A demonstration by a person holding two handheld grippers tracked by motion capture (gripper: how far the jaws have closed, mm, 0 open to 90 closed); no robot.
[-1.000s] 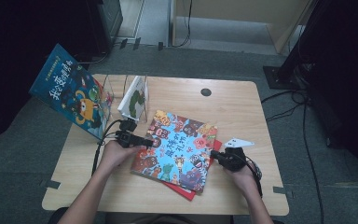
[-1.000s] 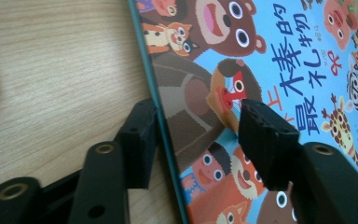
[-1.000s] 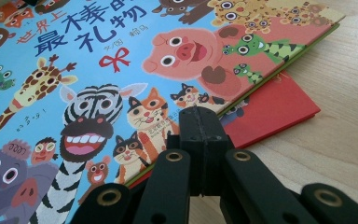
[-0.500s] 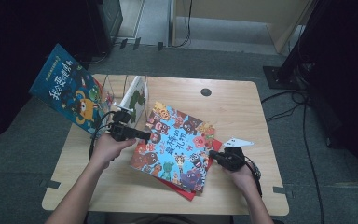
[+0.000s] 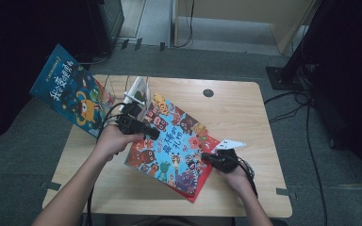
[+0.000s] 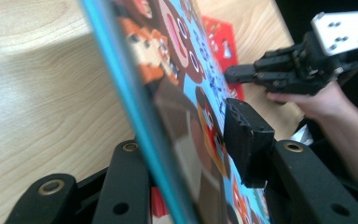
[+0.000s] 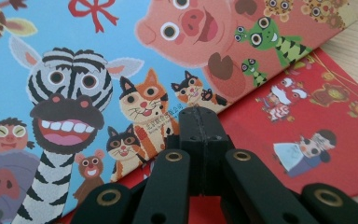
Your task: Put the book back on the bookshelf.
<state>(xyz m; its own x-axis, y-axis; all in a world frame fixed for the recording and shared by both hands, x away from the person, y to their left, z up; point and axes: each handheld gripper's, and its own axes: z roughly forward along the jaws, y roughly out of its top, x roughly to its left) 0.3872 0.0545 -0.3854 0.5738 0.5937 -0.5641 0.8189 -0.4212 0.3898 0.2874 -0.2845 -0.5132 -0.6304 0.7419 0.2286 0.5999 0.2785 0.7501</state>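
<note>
Nearest you, your right gripper (image 5: 206,157) sits low at the right edge of the animal picture book (image 5: 172,146), its jaws pressed together with nothing between them; in the right gripper view the closed tips (image 7: 199,122) lie over the seam where that book's lower edge overlaps the red book (image 7: 307,135) beneath it. Whether the tips actually touch either cover cannot be told. Your right hand (image 5: 235,176) rests just behind, on the wooden table (image 5: 245,117). Next out, your left gripper (image 5: 152,133) has the animal picture book's left edge between its jaws, which have just been closing; in the left gripper view one pad (image 6: 247,140) lies against the printed cover and the other jaw stands behind the blue spine edge (image 6: 135,107), so the book is pinched. That side of the book is raised off the table and the cover tilts, with its right side down on the red book (image 5: 202,186), which shows as a thin strip along the lower right edge. In the left gripper view your other gripper (image 6: 242,73) shows across the cover, well apart. Farther off, a wire rack (image 5: 134,89) stands at the table's far left with a thin book upright in it, and a blue book (image 5: 70,94) with an orange figure leans out past the left corner. A dark round grommet (image 5: 208,92) sits near the far edge.
</note>
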